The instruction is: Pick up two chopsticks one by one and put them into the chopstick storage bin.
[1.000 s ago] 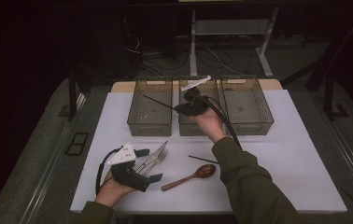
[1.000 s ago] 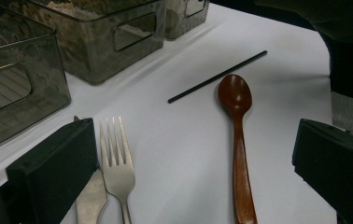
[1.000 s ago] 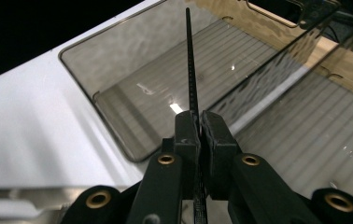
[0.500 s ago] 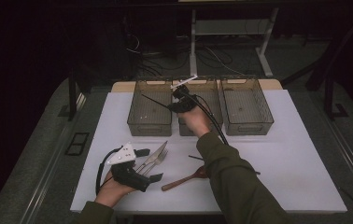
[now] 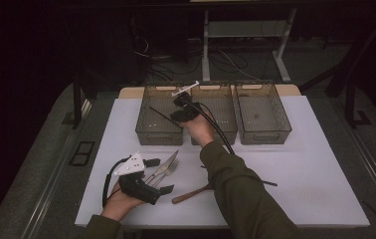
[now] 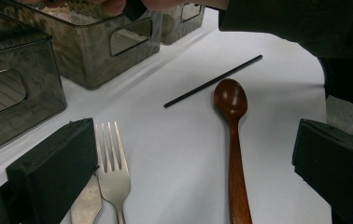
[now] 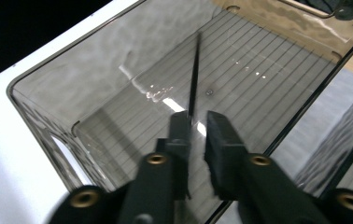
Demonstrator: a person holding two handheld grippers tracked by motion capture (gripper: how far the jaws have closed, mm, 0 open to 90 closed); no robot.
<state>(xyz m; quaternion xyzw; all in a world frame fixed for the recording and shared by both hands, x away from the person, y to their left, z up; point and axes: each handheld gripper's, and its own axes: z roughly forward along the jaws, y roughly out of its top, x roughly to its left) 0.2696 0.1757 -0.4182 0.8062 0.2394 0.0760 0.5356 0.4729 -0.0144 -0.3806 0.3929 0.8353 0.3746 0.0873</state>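
- Right gripper (image 7: 197, 126) hangs over the left bin (image 7: 62, 88); its jaws have just been opening, slightly parted, the black chopstick (image 7: 194, 79) lying against the left pad.
- Left gripper (image 6: 188, 158) rests with jaws wide apart, astride the fork (image 6: 114, 163) and wooden spoon (image 6: 233, 126).

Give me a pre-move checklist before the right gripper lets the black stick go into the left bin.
1. Right gripper over the left bin: ok, the bin floor lies under the jaws.
2. Black stick between the jaws: ok; the jaws have just been opening, with a gap at one pad. Whether it is free yet: cannot tell.
3. Stick's far end inside the bin walls: ok in the right gripper view.
4. Left bin empty of other things: ok.
5. Left gripper out of the way, open by the fork: ok.
6. Second black stick and wooden spoon on the table, yet to sort: ok.
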